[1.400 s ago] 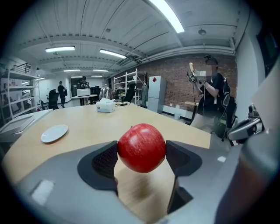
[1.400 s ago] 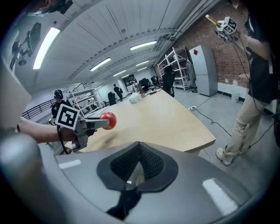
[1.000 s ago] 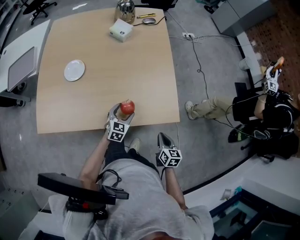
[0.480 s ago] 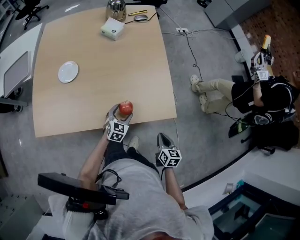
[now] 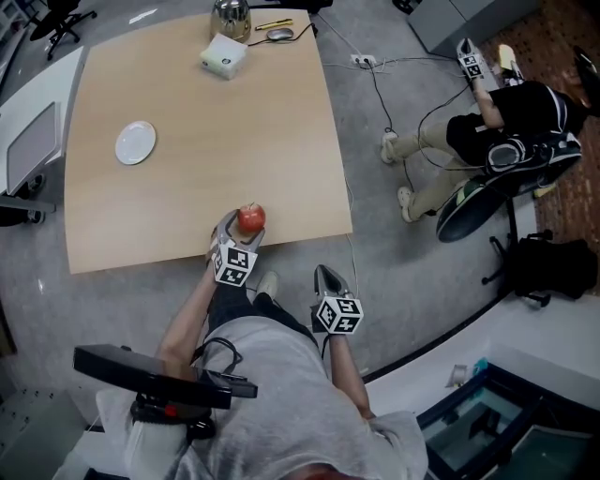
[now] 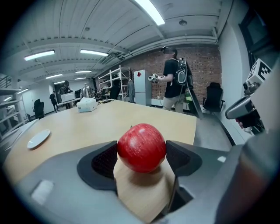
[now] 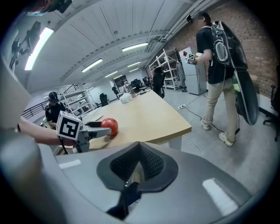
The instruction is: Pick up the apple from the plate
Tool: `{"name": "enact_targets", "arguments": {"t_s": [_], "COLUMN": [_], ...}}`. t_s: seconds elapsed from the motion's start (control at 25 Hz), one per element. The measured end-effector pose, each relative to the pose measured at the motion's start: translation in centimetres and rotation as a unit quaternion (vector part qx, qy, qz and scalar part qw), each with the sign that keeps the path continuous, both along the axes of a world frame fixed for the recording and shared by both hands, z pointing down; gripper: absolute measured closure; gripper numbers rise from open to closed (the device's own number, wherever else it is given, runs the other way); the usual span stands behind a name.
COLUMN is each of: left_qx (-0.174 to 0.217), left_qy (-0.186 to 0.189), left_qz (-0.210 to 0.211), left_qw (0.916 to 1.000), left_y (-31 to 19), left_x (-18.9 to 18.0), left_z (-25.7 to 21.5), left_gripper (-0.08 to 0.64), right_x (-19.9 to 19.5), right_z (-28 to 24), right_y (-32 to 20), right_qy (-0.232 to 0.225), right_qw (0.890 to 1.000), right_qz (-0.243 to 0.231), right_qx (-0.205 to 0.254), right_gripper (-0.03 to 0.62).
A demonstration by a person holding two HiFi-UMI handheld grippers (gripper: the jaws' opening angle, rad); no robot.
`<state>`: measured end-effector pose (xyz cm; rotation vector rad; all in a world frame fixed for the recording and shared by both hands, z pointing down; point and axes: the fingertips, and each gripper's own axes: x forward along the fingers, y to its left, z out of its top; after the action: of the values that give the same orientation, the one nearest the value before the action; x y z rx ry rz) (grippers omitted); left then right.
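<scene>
the left gripper (image 6: 141,151) is clenched on a red apple (image 5: 250,217). both jaw pads press against the sides of the fruit, which sits upright between them with its stem up. the apple is located over the near edge of the tabletop (image 5: 206,122), toward the near right corner. whether it clears the surface or rests on it cannot be told.

the white plate (image 5: 136,143) lies flat on the left part of the tabletop, close to the left edge, well apart from the apple and the left gripper.

the right gripper (image 7: 139,162) has its jaws pressed together with nothing between them. it is held off the tabletop, beyond the near edge, over the grey floor (image 5: 394,244) and close to the operator's body.

a white box (image 5: 223,55) stands near the far edge of the tabletop, and a metal kettle (image 5: 231,17) stands just beside it at that edge.

a second person (image 5: 506,131) in a dark top and light trousers stands on the floor to the right of the table, well apart from it.
</scene>
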<state>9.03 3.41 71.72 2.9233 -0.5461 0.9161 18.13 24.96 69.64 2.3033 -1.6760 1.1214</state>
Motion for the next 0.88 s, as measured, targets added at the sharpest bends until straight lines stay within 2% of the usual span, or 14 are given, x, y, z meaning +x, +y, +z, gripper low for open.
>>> {"name": "enact_targets", "arguments": {"t_s": [0.28,0.88], "left_qx": [0.014,0.024], "left_qy": [-0.004,-0.005], "left_qz": [0.005,-0.004], "left_qw": [0.9999,0.9997], "left_y": [0.43,0.15], "left_x": [0.09,-0.03], "left_z": [0.02,-0.43], "left_gripper": [0.164,0.164], "right_x": [0.04,0.14], "right_z": [0.1,0.33], "right_y": [0.0,0.39], "right_qy": [0.0,-0.002], "right_qw": [1.0,1.0], "right_qz": [-0.002,-0.001], "right_qx": [0.0,0.003], "right_gripper": [0.586,0.586]}}
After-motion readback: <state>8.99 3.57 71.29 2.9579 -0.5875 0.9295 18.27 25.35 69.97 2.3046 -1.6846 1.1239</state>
